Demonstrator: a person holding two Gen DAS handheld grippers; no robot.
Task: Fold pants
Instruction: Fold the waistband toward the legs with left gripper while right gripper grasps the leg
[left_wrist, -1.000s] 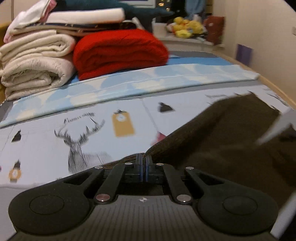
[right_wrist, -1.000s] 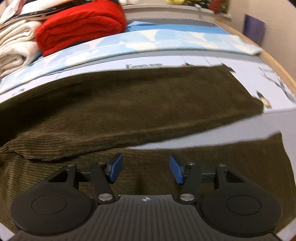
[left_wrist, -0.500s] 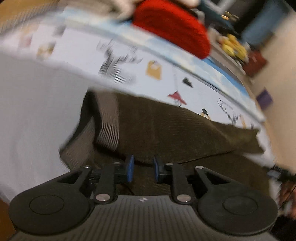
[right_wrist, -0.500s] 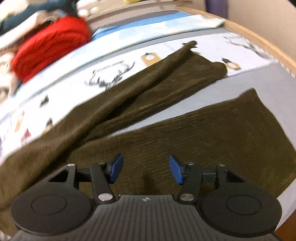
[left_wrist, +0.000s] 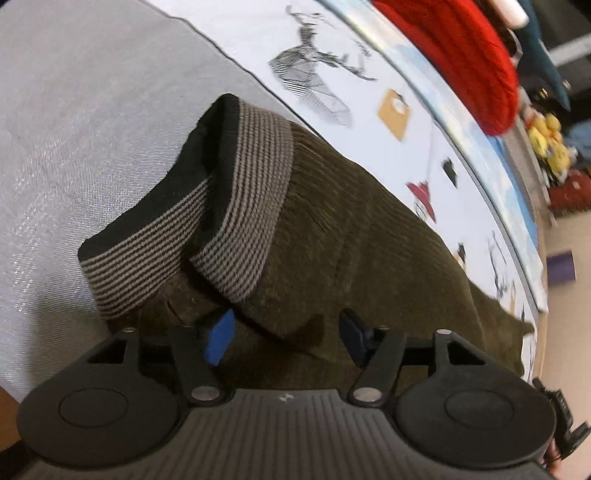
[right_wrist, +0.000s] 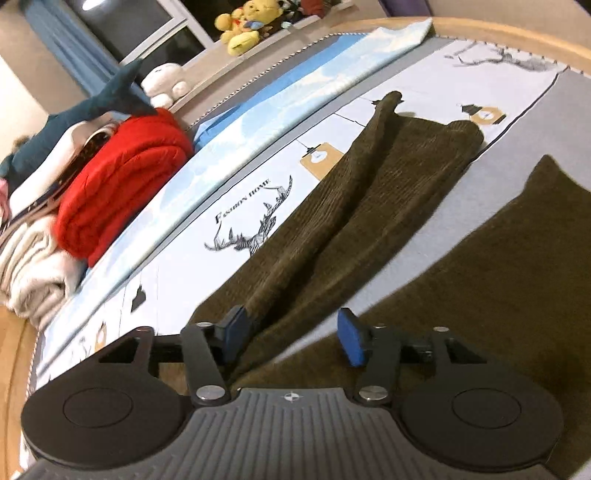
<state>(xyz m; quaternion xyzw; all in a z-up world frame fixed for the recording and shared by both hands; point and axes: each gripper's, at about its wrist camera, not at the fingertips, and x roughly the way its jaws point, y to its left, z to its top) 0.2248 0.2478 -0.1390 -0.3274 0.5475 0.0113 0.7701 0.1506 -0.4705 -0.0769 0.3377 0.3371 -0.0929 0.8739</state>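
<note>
Your left hand-held gripper (left_wrist: 284, 334) has just been opening and stands wide over the pants (left_wrist: 351, 258), gripping nothing; your right hand-held gripper (right_wrist: 291, 336) stands wide too. The pants lie on the bed (left_wrist: 74, 110), legs still spread: next, grasp one leg (right_wrist: 369, 206) and lay it over the other.

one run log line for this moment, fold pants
stage: regrasp | left tool: open, just been opening, over pants by striped waistband | right tool: open over legs | held: nothing

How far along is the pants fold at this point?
Early. Done: the brown corduroy pants lie on the bed with their legs apart. In hand: nothing; the left gripper, just opened by the striped waistband, and the right gripper are open. Left: every fold.
</note>
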